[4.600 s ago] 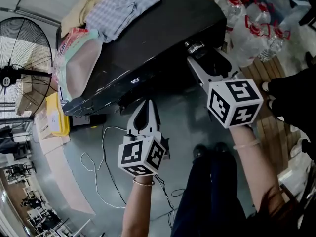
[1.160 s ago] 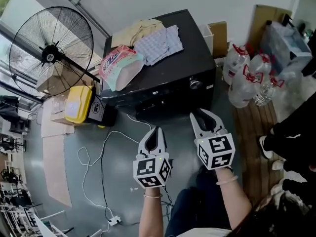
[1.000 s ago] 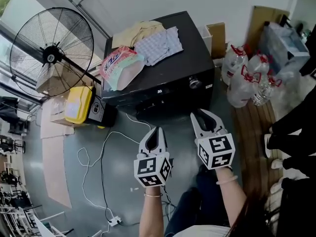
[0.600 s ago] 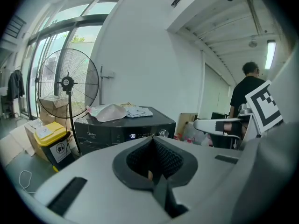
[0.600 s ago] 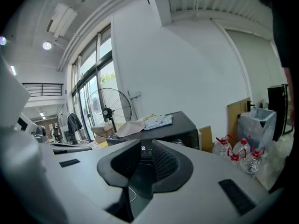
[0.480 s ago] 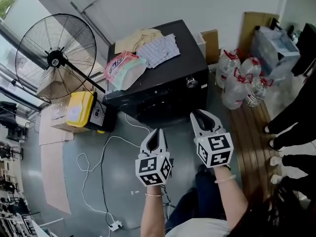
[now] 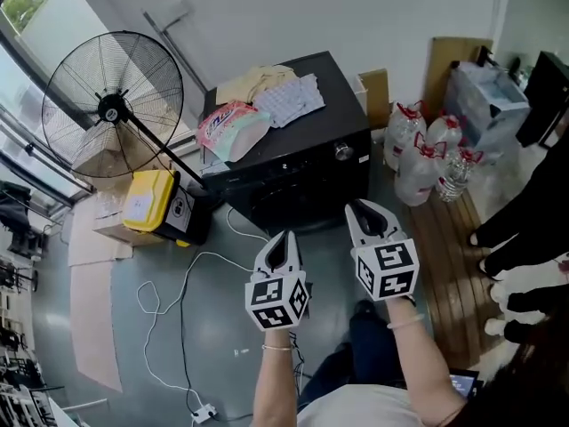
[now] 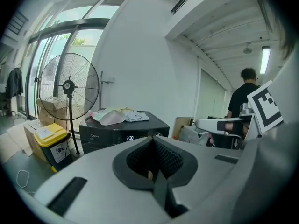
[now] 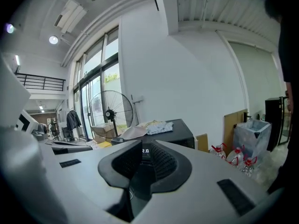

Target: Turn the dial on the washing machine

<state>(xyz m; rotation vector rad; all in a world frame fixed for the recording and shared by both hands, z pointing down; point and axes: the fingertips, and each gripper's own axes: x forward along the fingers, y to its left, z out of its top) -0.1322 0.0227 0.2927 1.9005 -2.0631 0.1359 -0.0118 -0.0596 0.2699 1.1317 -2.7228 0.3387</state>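
The black washing machine [image 7: 293,145] stands against the far wall, its silver dial [image 7: 341,152] at the front panel's right end. Both grippers hang over the floor well short of it and touch nothing. My left gripper [image 7: 283,235] is shut, its jaw tips meeting [image 8: 152,143] with the machine [image 8: 122,129] beyond. My right gripper [image 7: 363,206] points towards the dial from a distance. Its jaws are closing, a narrow gap still shows between them [image 9: 141,149], and nothing is in that gap. The machine's lit display [image 9: 145,150] shows through it.
Clothes [image 7: 271,92] and a pink bag [image 7: 229,124] lie on the machine's top. A standing fan [image 7: 111,107] and yellow bin [image 7: 151,205] are at its left, water bottles [image 7: 425,154] and a wooden pallet [image 7: 452,238] at its right. A white cable [image 7: 178,274] trails over the floor. A person in black [image 7: 533,229] stands at the right.
Seconds ago my right gripper was at the dial; now both grippers are well back from the machine. Over the last second the view has kept pulling away.
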